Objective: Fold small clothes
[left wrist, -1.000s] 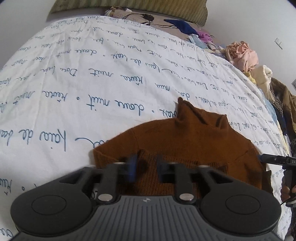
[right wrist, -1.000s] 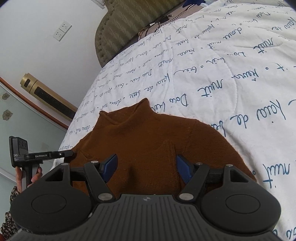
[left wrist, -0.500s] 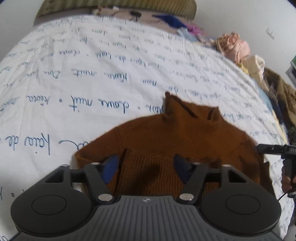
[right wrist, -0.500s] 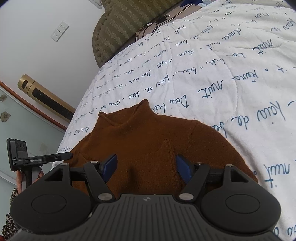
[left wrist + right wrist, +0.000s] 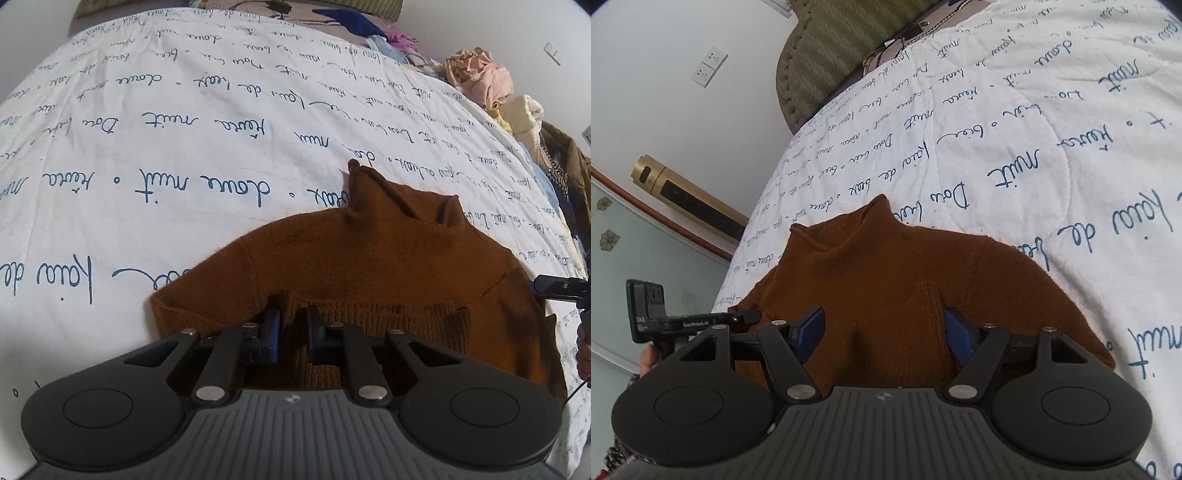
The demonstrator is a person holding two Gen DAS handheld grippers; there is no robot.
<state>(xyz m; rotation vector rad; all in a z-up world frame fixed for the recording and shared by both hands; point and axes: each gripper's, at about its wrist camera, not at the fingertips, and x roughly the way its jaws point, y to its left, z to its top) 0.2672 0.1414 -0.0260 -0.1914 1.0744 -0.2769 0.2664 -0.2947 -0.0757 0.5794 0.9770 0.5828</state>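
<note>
A small brown knit turtleneck sweater (image 5: pixel 369 258) lies flat on the bed, collar pointing away, its sleeves folded in over the body. My left gripper (image 5: pixel 293 328) is at the sweater's ribbed lower part, jaws closed to a narrow gap that pinches the knit. In the right wrist view the sweater (image 5: pixel 905 266) lies under my right gripper (image 5: pixel 882 332), which is wide open and hovers over a ridge of folded fabric. Each gripper's tip shows at the edge of the other's view.
The bed has a white quilt (image 5: pixel 184 147) printed with blue script. A heap of other clothes (image 5: pixel 480 77) lies along the bed's right side. The padded headboard (image 5: pixel 827 55) and a gold heater (image 5: pixel 687 199) stand by the wall.
My left gripper opened half a second ago and has now closed again on the sweater's ribbed part. The right gripper has stayed open and almost still.
</note>
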